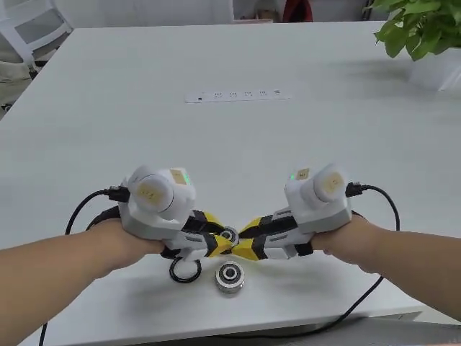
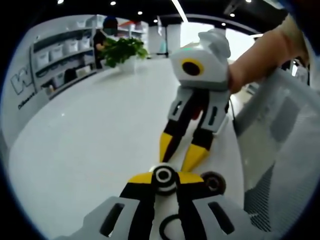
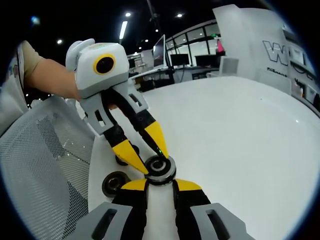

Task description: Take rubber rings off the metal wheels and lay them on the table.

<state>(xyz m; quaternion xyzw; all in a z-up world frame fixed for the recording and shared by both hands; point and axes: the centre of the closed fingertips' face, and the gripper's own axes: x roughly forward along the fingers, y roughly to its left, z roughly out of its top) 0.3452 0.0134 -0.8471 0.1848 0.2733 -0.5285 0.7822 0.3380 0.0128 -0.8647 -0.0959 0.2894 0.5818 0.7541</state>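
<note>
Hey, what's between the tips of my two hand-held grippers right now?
A small metal wheel, with the left hand-held gripper and the right hand-held gripper both closed on it. The head view and both gripper views show it.

We read a large "W" on the white wall (image 2: 21, 82) at nine o'clock in the left gripper view; the smaller line beneath it is too blurred to make out. In the right gripper view, a big "W" stands on a wall panel (image 3: 276, 50) at two o'clock; the letters after it are unclear.
</note>
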